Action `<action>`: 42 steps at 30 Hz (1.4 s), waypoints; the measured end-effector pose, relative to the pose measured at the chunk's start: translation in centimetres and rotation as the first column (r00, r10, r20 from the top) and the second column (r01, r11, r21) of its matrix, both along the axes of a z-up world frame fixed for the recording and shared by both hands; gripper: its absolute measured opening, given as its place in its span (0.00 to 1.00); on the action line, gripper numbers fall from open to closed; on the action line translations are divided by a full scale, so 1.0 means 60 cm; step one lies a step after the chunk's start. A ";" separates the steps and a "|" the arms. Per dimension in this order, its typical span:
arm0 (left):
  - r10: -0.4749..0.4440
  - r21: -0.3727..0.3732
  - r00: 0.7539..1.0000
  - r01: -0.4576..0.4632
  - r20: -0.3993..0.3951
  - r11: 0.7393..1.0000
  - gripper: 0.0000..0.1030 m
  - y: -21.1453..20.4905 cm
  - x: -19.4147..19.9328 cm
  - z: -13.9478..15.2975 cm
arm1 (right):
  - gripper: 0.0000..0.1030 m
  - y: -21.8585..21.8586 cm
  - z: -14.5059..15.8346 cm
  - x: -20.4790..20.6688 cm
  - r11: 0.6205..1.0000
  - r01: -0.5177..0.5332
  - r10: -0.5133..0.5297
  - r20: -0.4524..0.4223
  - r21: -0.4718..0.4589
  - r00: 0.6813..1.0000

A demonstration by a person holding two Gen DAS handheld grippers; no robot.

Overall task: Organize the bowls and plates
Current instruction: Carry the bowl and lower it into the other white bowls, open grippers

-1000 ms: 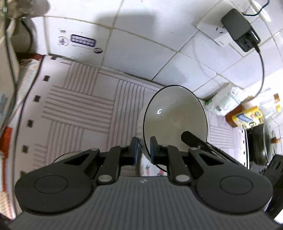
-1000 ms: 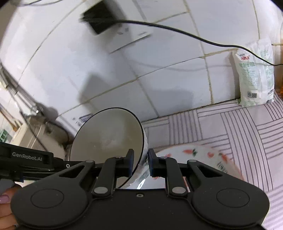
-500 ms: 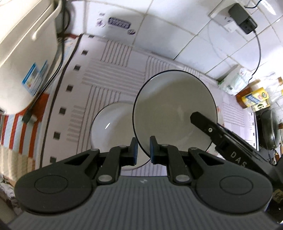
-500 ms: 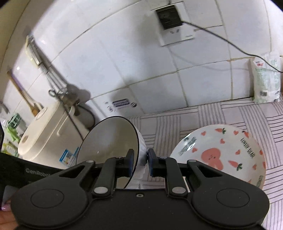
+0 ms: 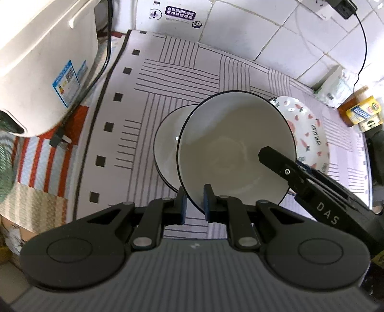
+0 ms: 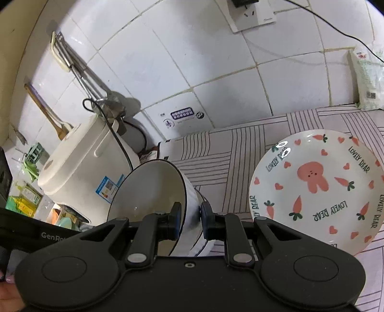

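A grey bowl with a thin black rim hangs tilted above the striped mat. My left gripper is shut on its near rim. My right gripper is shut on the opposite rim of the same bowl, and one of its fingers reaches inside the bowl from the right. A second bowl of the same kind stands on the mat just left of and below the held one, partly covered by it. A white plate with carrots and a pink bear lies to the right.
A cream rice cooker stands at the left, with its cable and loose plug beside the striped mat. A tiled wall with a socket is behind. A white bag and a yellow box are at the far right.
Both grippers have carried the bowl leftward and slightly down. The second bowl and the rice cooker have come into view, and the bear plate now shows fully.
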State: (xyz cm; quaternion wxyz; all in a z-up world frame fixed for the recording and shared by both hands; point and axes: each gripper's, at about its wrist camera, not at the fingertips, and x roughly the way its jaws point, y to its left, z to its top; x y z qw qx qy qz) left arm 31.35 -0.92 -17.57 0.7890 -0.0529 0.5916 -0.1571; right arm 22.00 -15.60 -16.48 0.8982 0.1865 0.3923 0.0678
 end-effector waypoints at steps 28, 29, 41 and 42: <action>-0.020 0.123 1.000 0.021 -0.004 0.992 0.15 -0.005 0.039 -0.052 | 0.20 0.119 -0.047 0.021 0.818 -0.148 0.222 0.068 -0.555 0.973; -0.024 0.119 1.000 0.024 -0.001 0.993 0.15 -0.004 0.039 -0.053 | 0.20 0.122 -0.048 0.020 0.808 -0.146 0.226 0.071 -0.571 0.972; 0.027 0.051 0.999 -0.028 0.037 0.998 0.16 0.014 0.036 -0.067 | 0.28 0.129 -0.056 0.024 0.784 -0.166 0.234 0.037 -0.598 0.972; 0.032 0.036 0.998 -0.033 0.047 0.999 0.16 0.017 0.032 -0.065 | 0.28 0.123 -0.048 0.023 0.812 -0.162 0.219 0.036 -0.560 0.975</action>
